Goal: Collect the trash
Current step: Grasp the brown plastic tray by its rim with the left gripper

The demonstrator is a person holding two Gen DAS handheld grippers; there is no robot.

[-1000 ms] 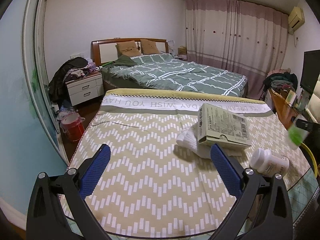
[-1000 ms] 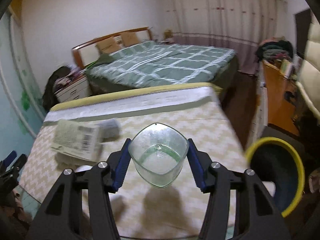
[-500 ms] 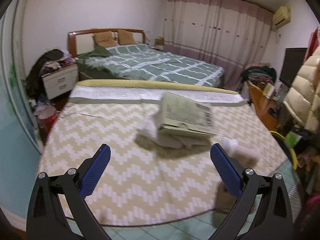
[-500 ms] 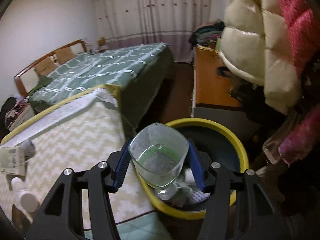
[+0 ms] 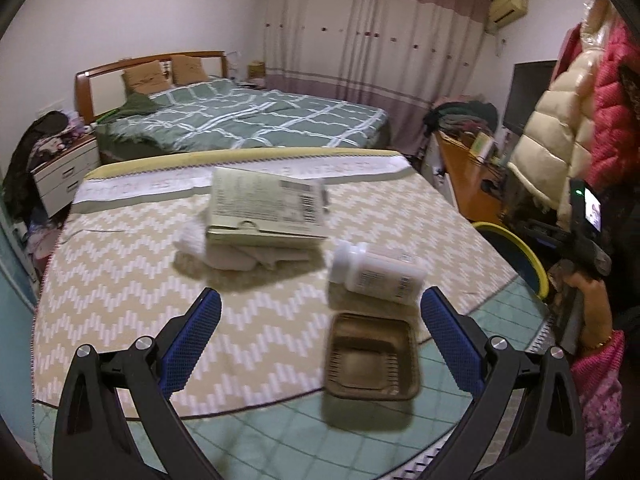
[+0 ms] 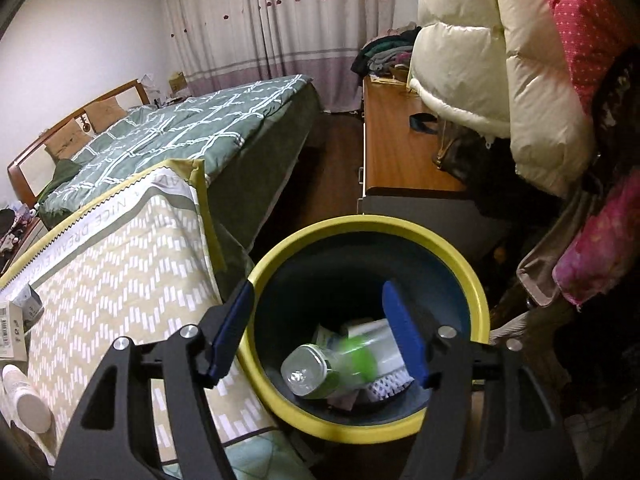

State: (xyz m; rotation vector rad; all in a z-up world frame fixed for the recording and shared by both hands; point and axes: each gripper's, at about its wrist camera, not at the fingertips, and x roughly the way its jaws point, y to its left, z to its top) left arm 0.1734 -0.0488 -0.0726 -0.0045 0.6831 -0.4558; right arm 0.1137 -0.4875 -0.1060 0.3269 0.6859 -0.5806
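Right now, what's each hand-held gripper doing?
Left hand-held gripper: open, holding nothing.
Right hand-held gripper: jaws opening, nothing between them; cup is in the bin.

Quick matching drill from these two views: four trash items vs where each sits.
Items:
1. clear cup
2. white bottle
3. brown tray
4. flat box

Places:
A. on the white cloth
B. inside the yellow-rimmed bin
C. lying on its side on the mat, just beyond the tray
D. nearest the left gripper, at the mat's front edge

Pairs: 1-B, 2-C, 3-D, 4-A
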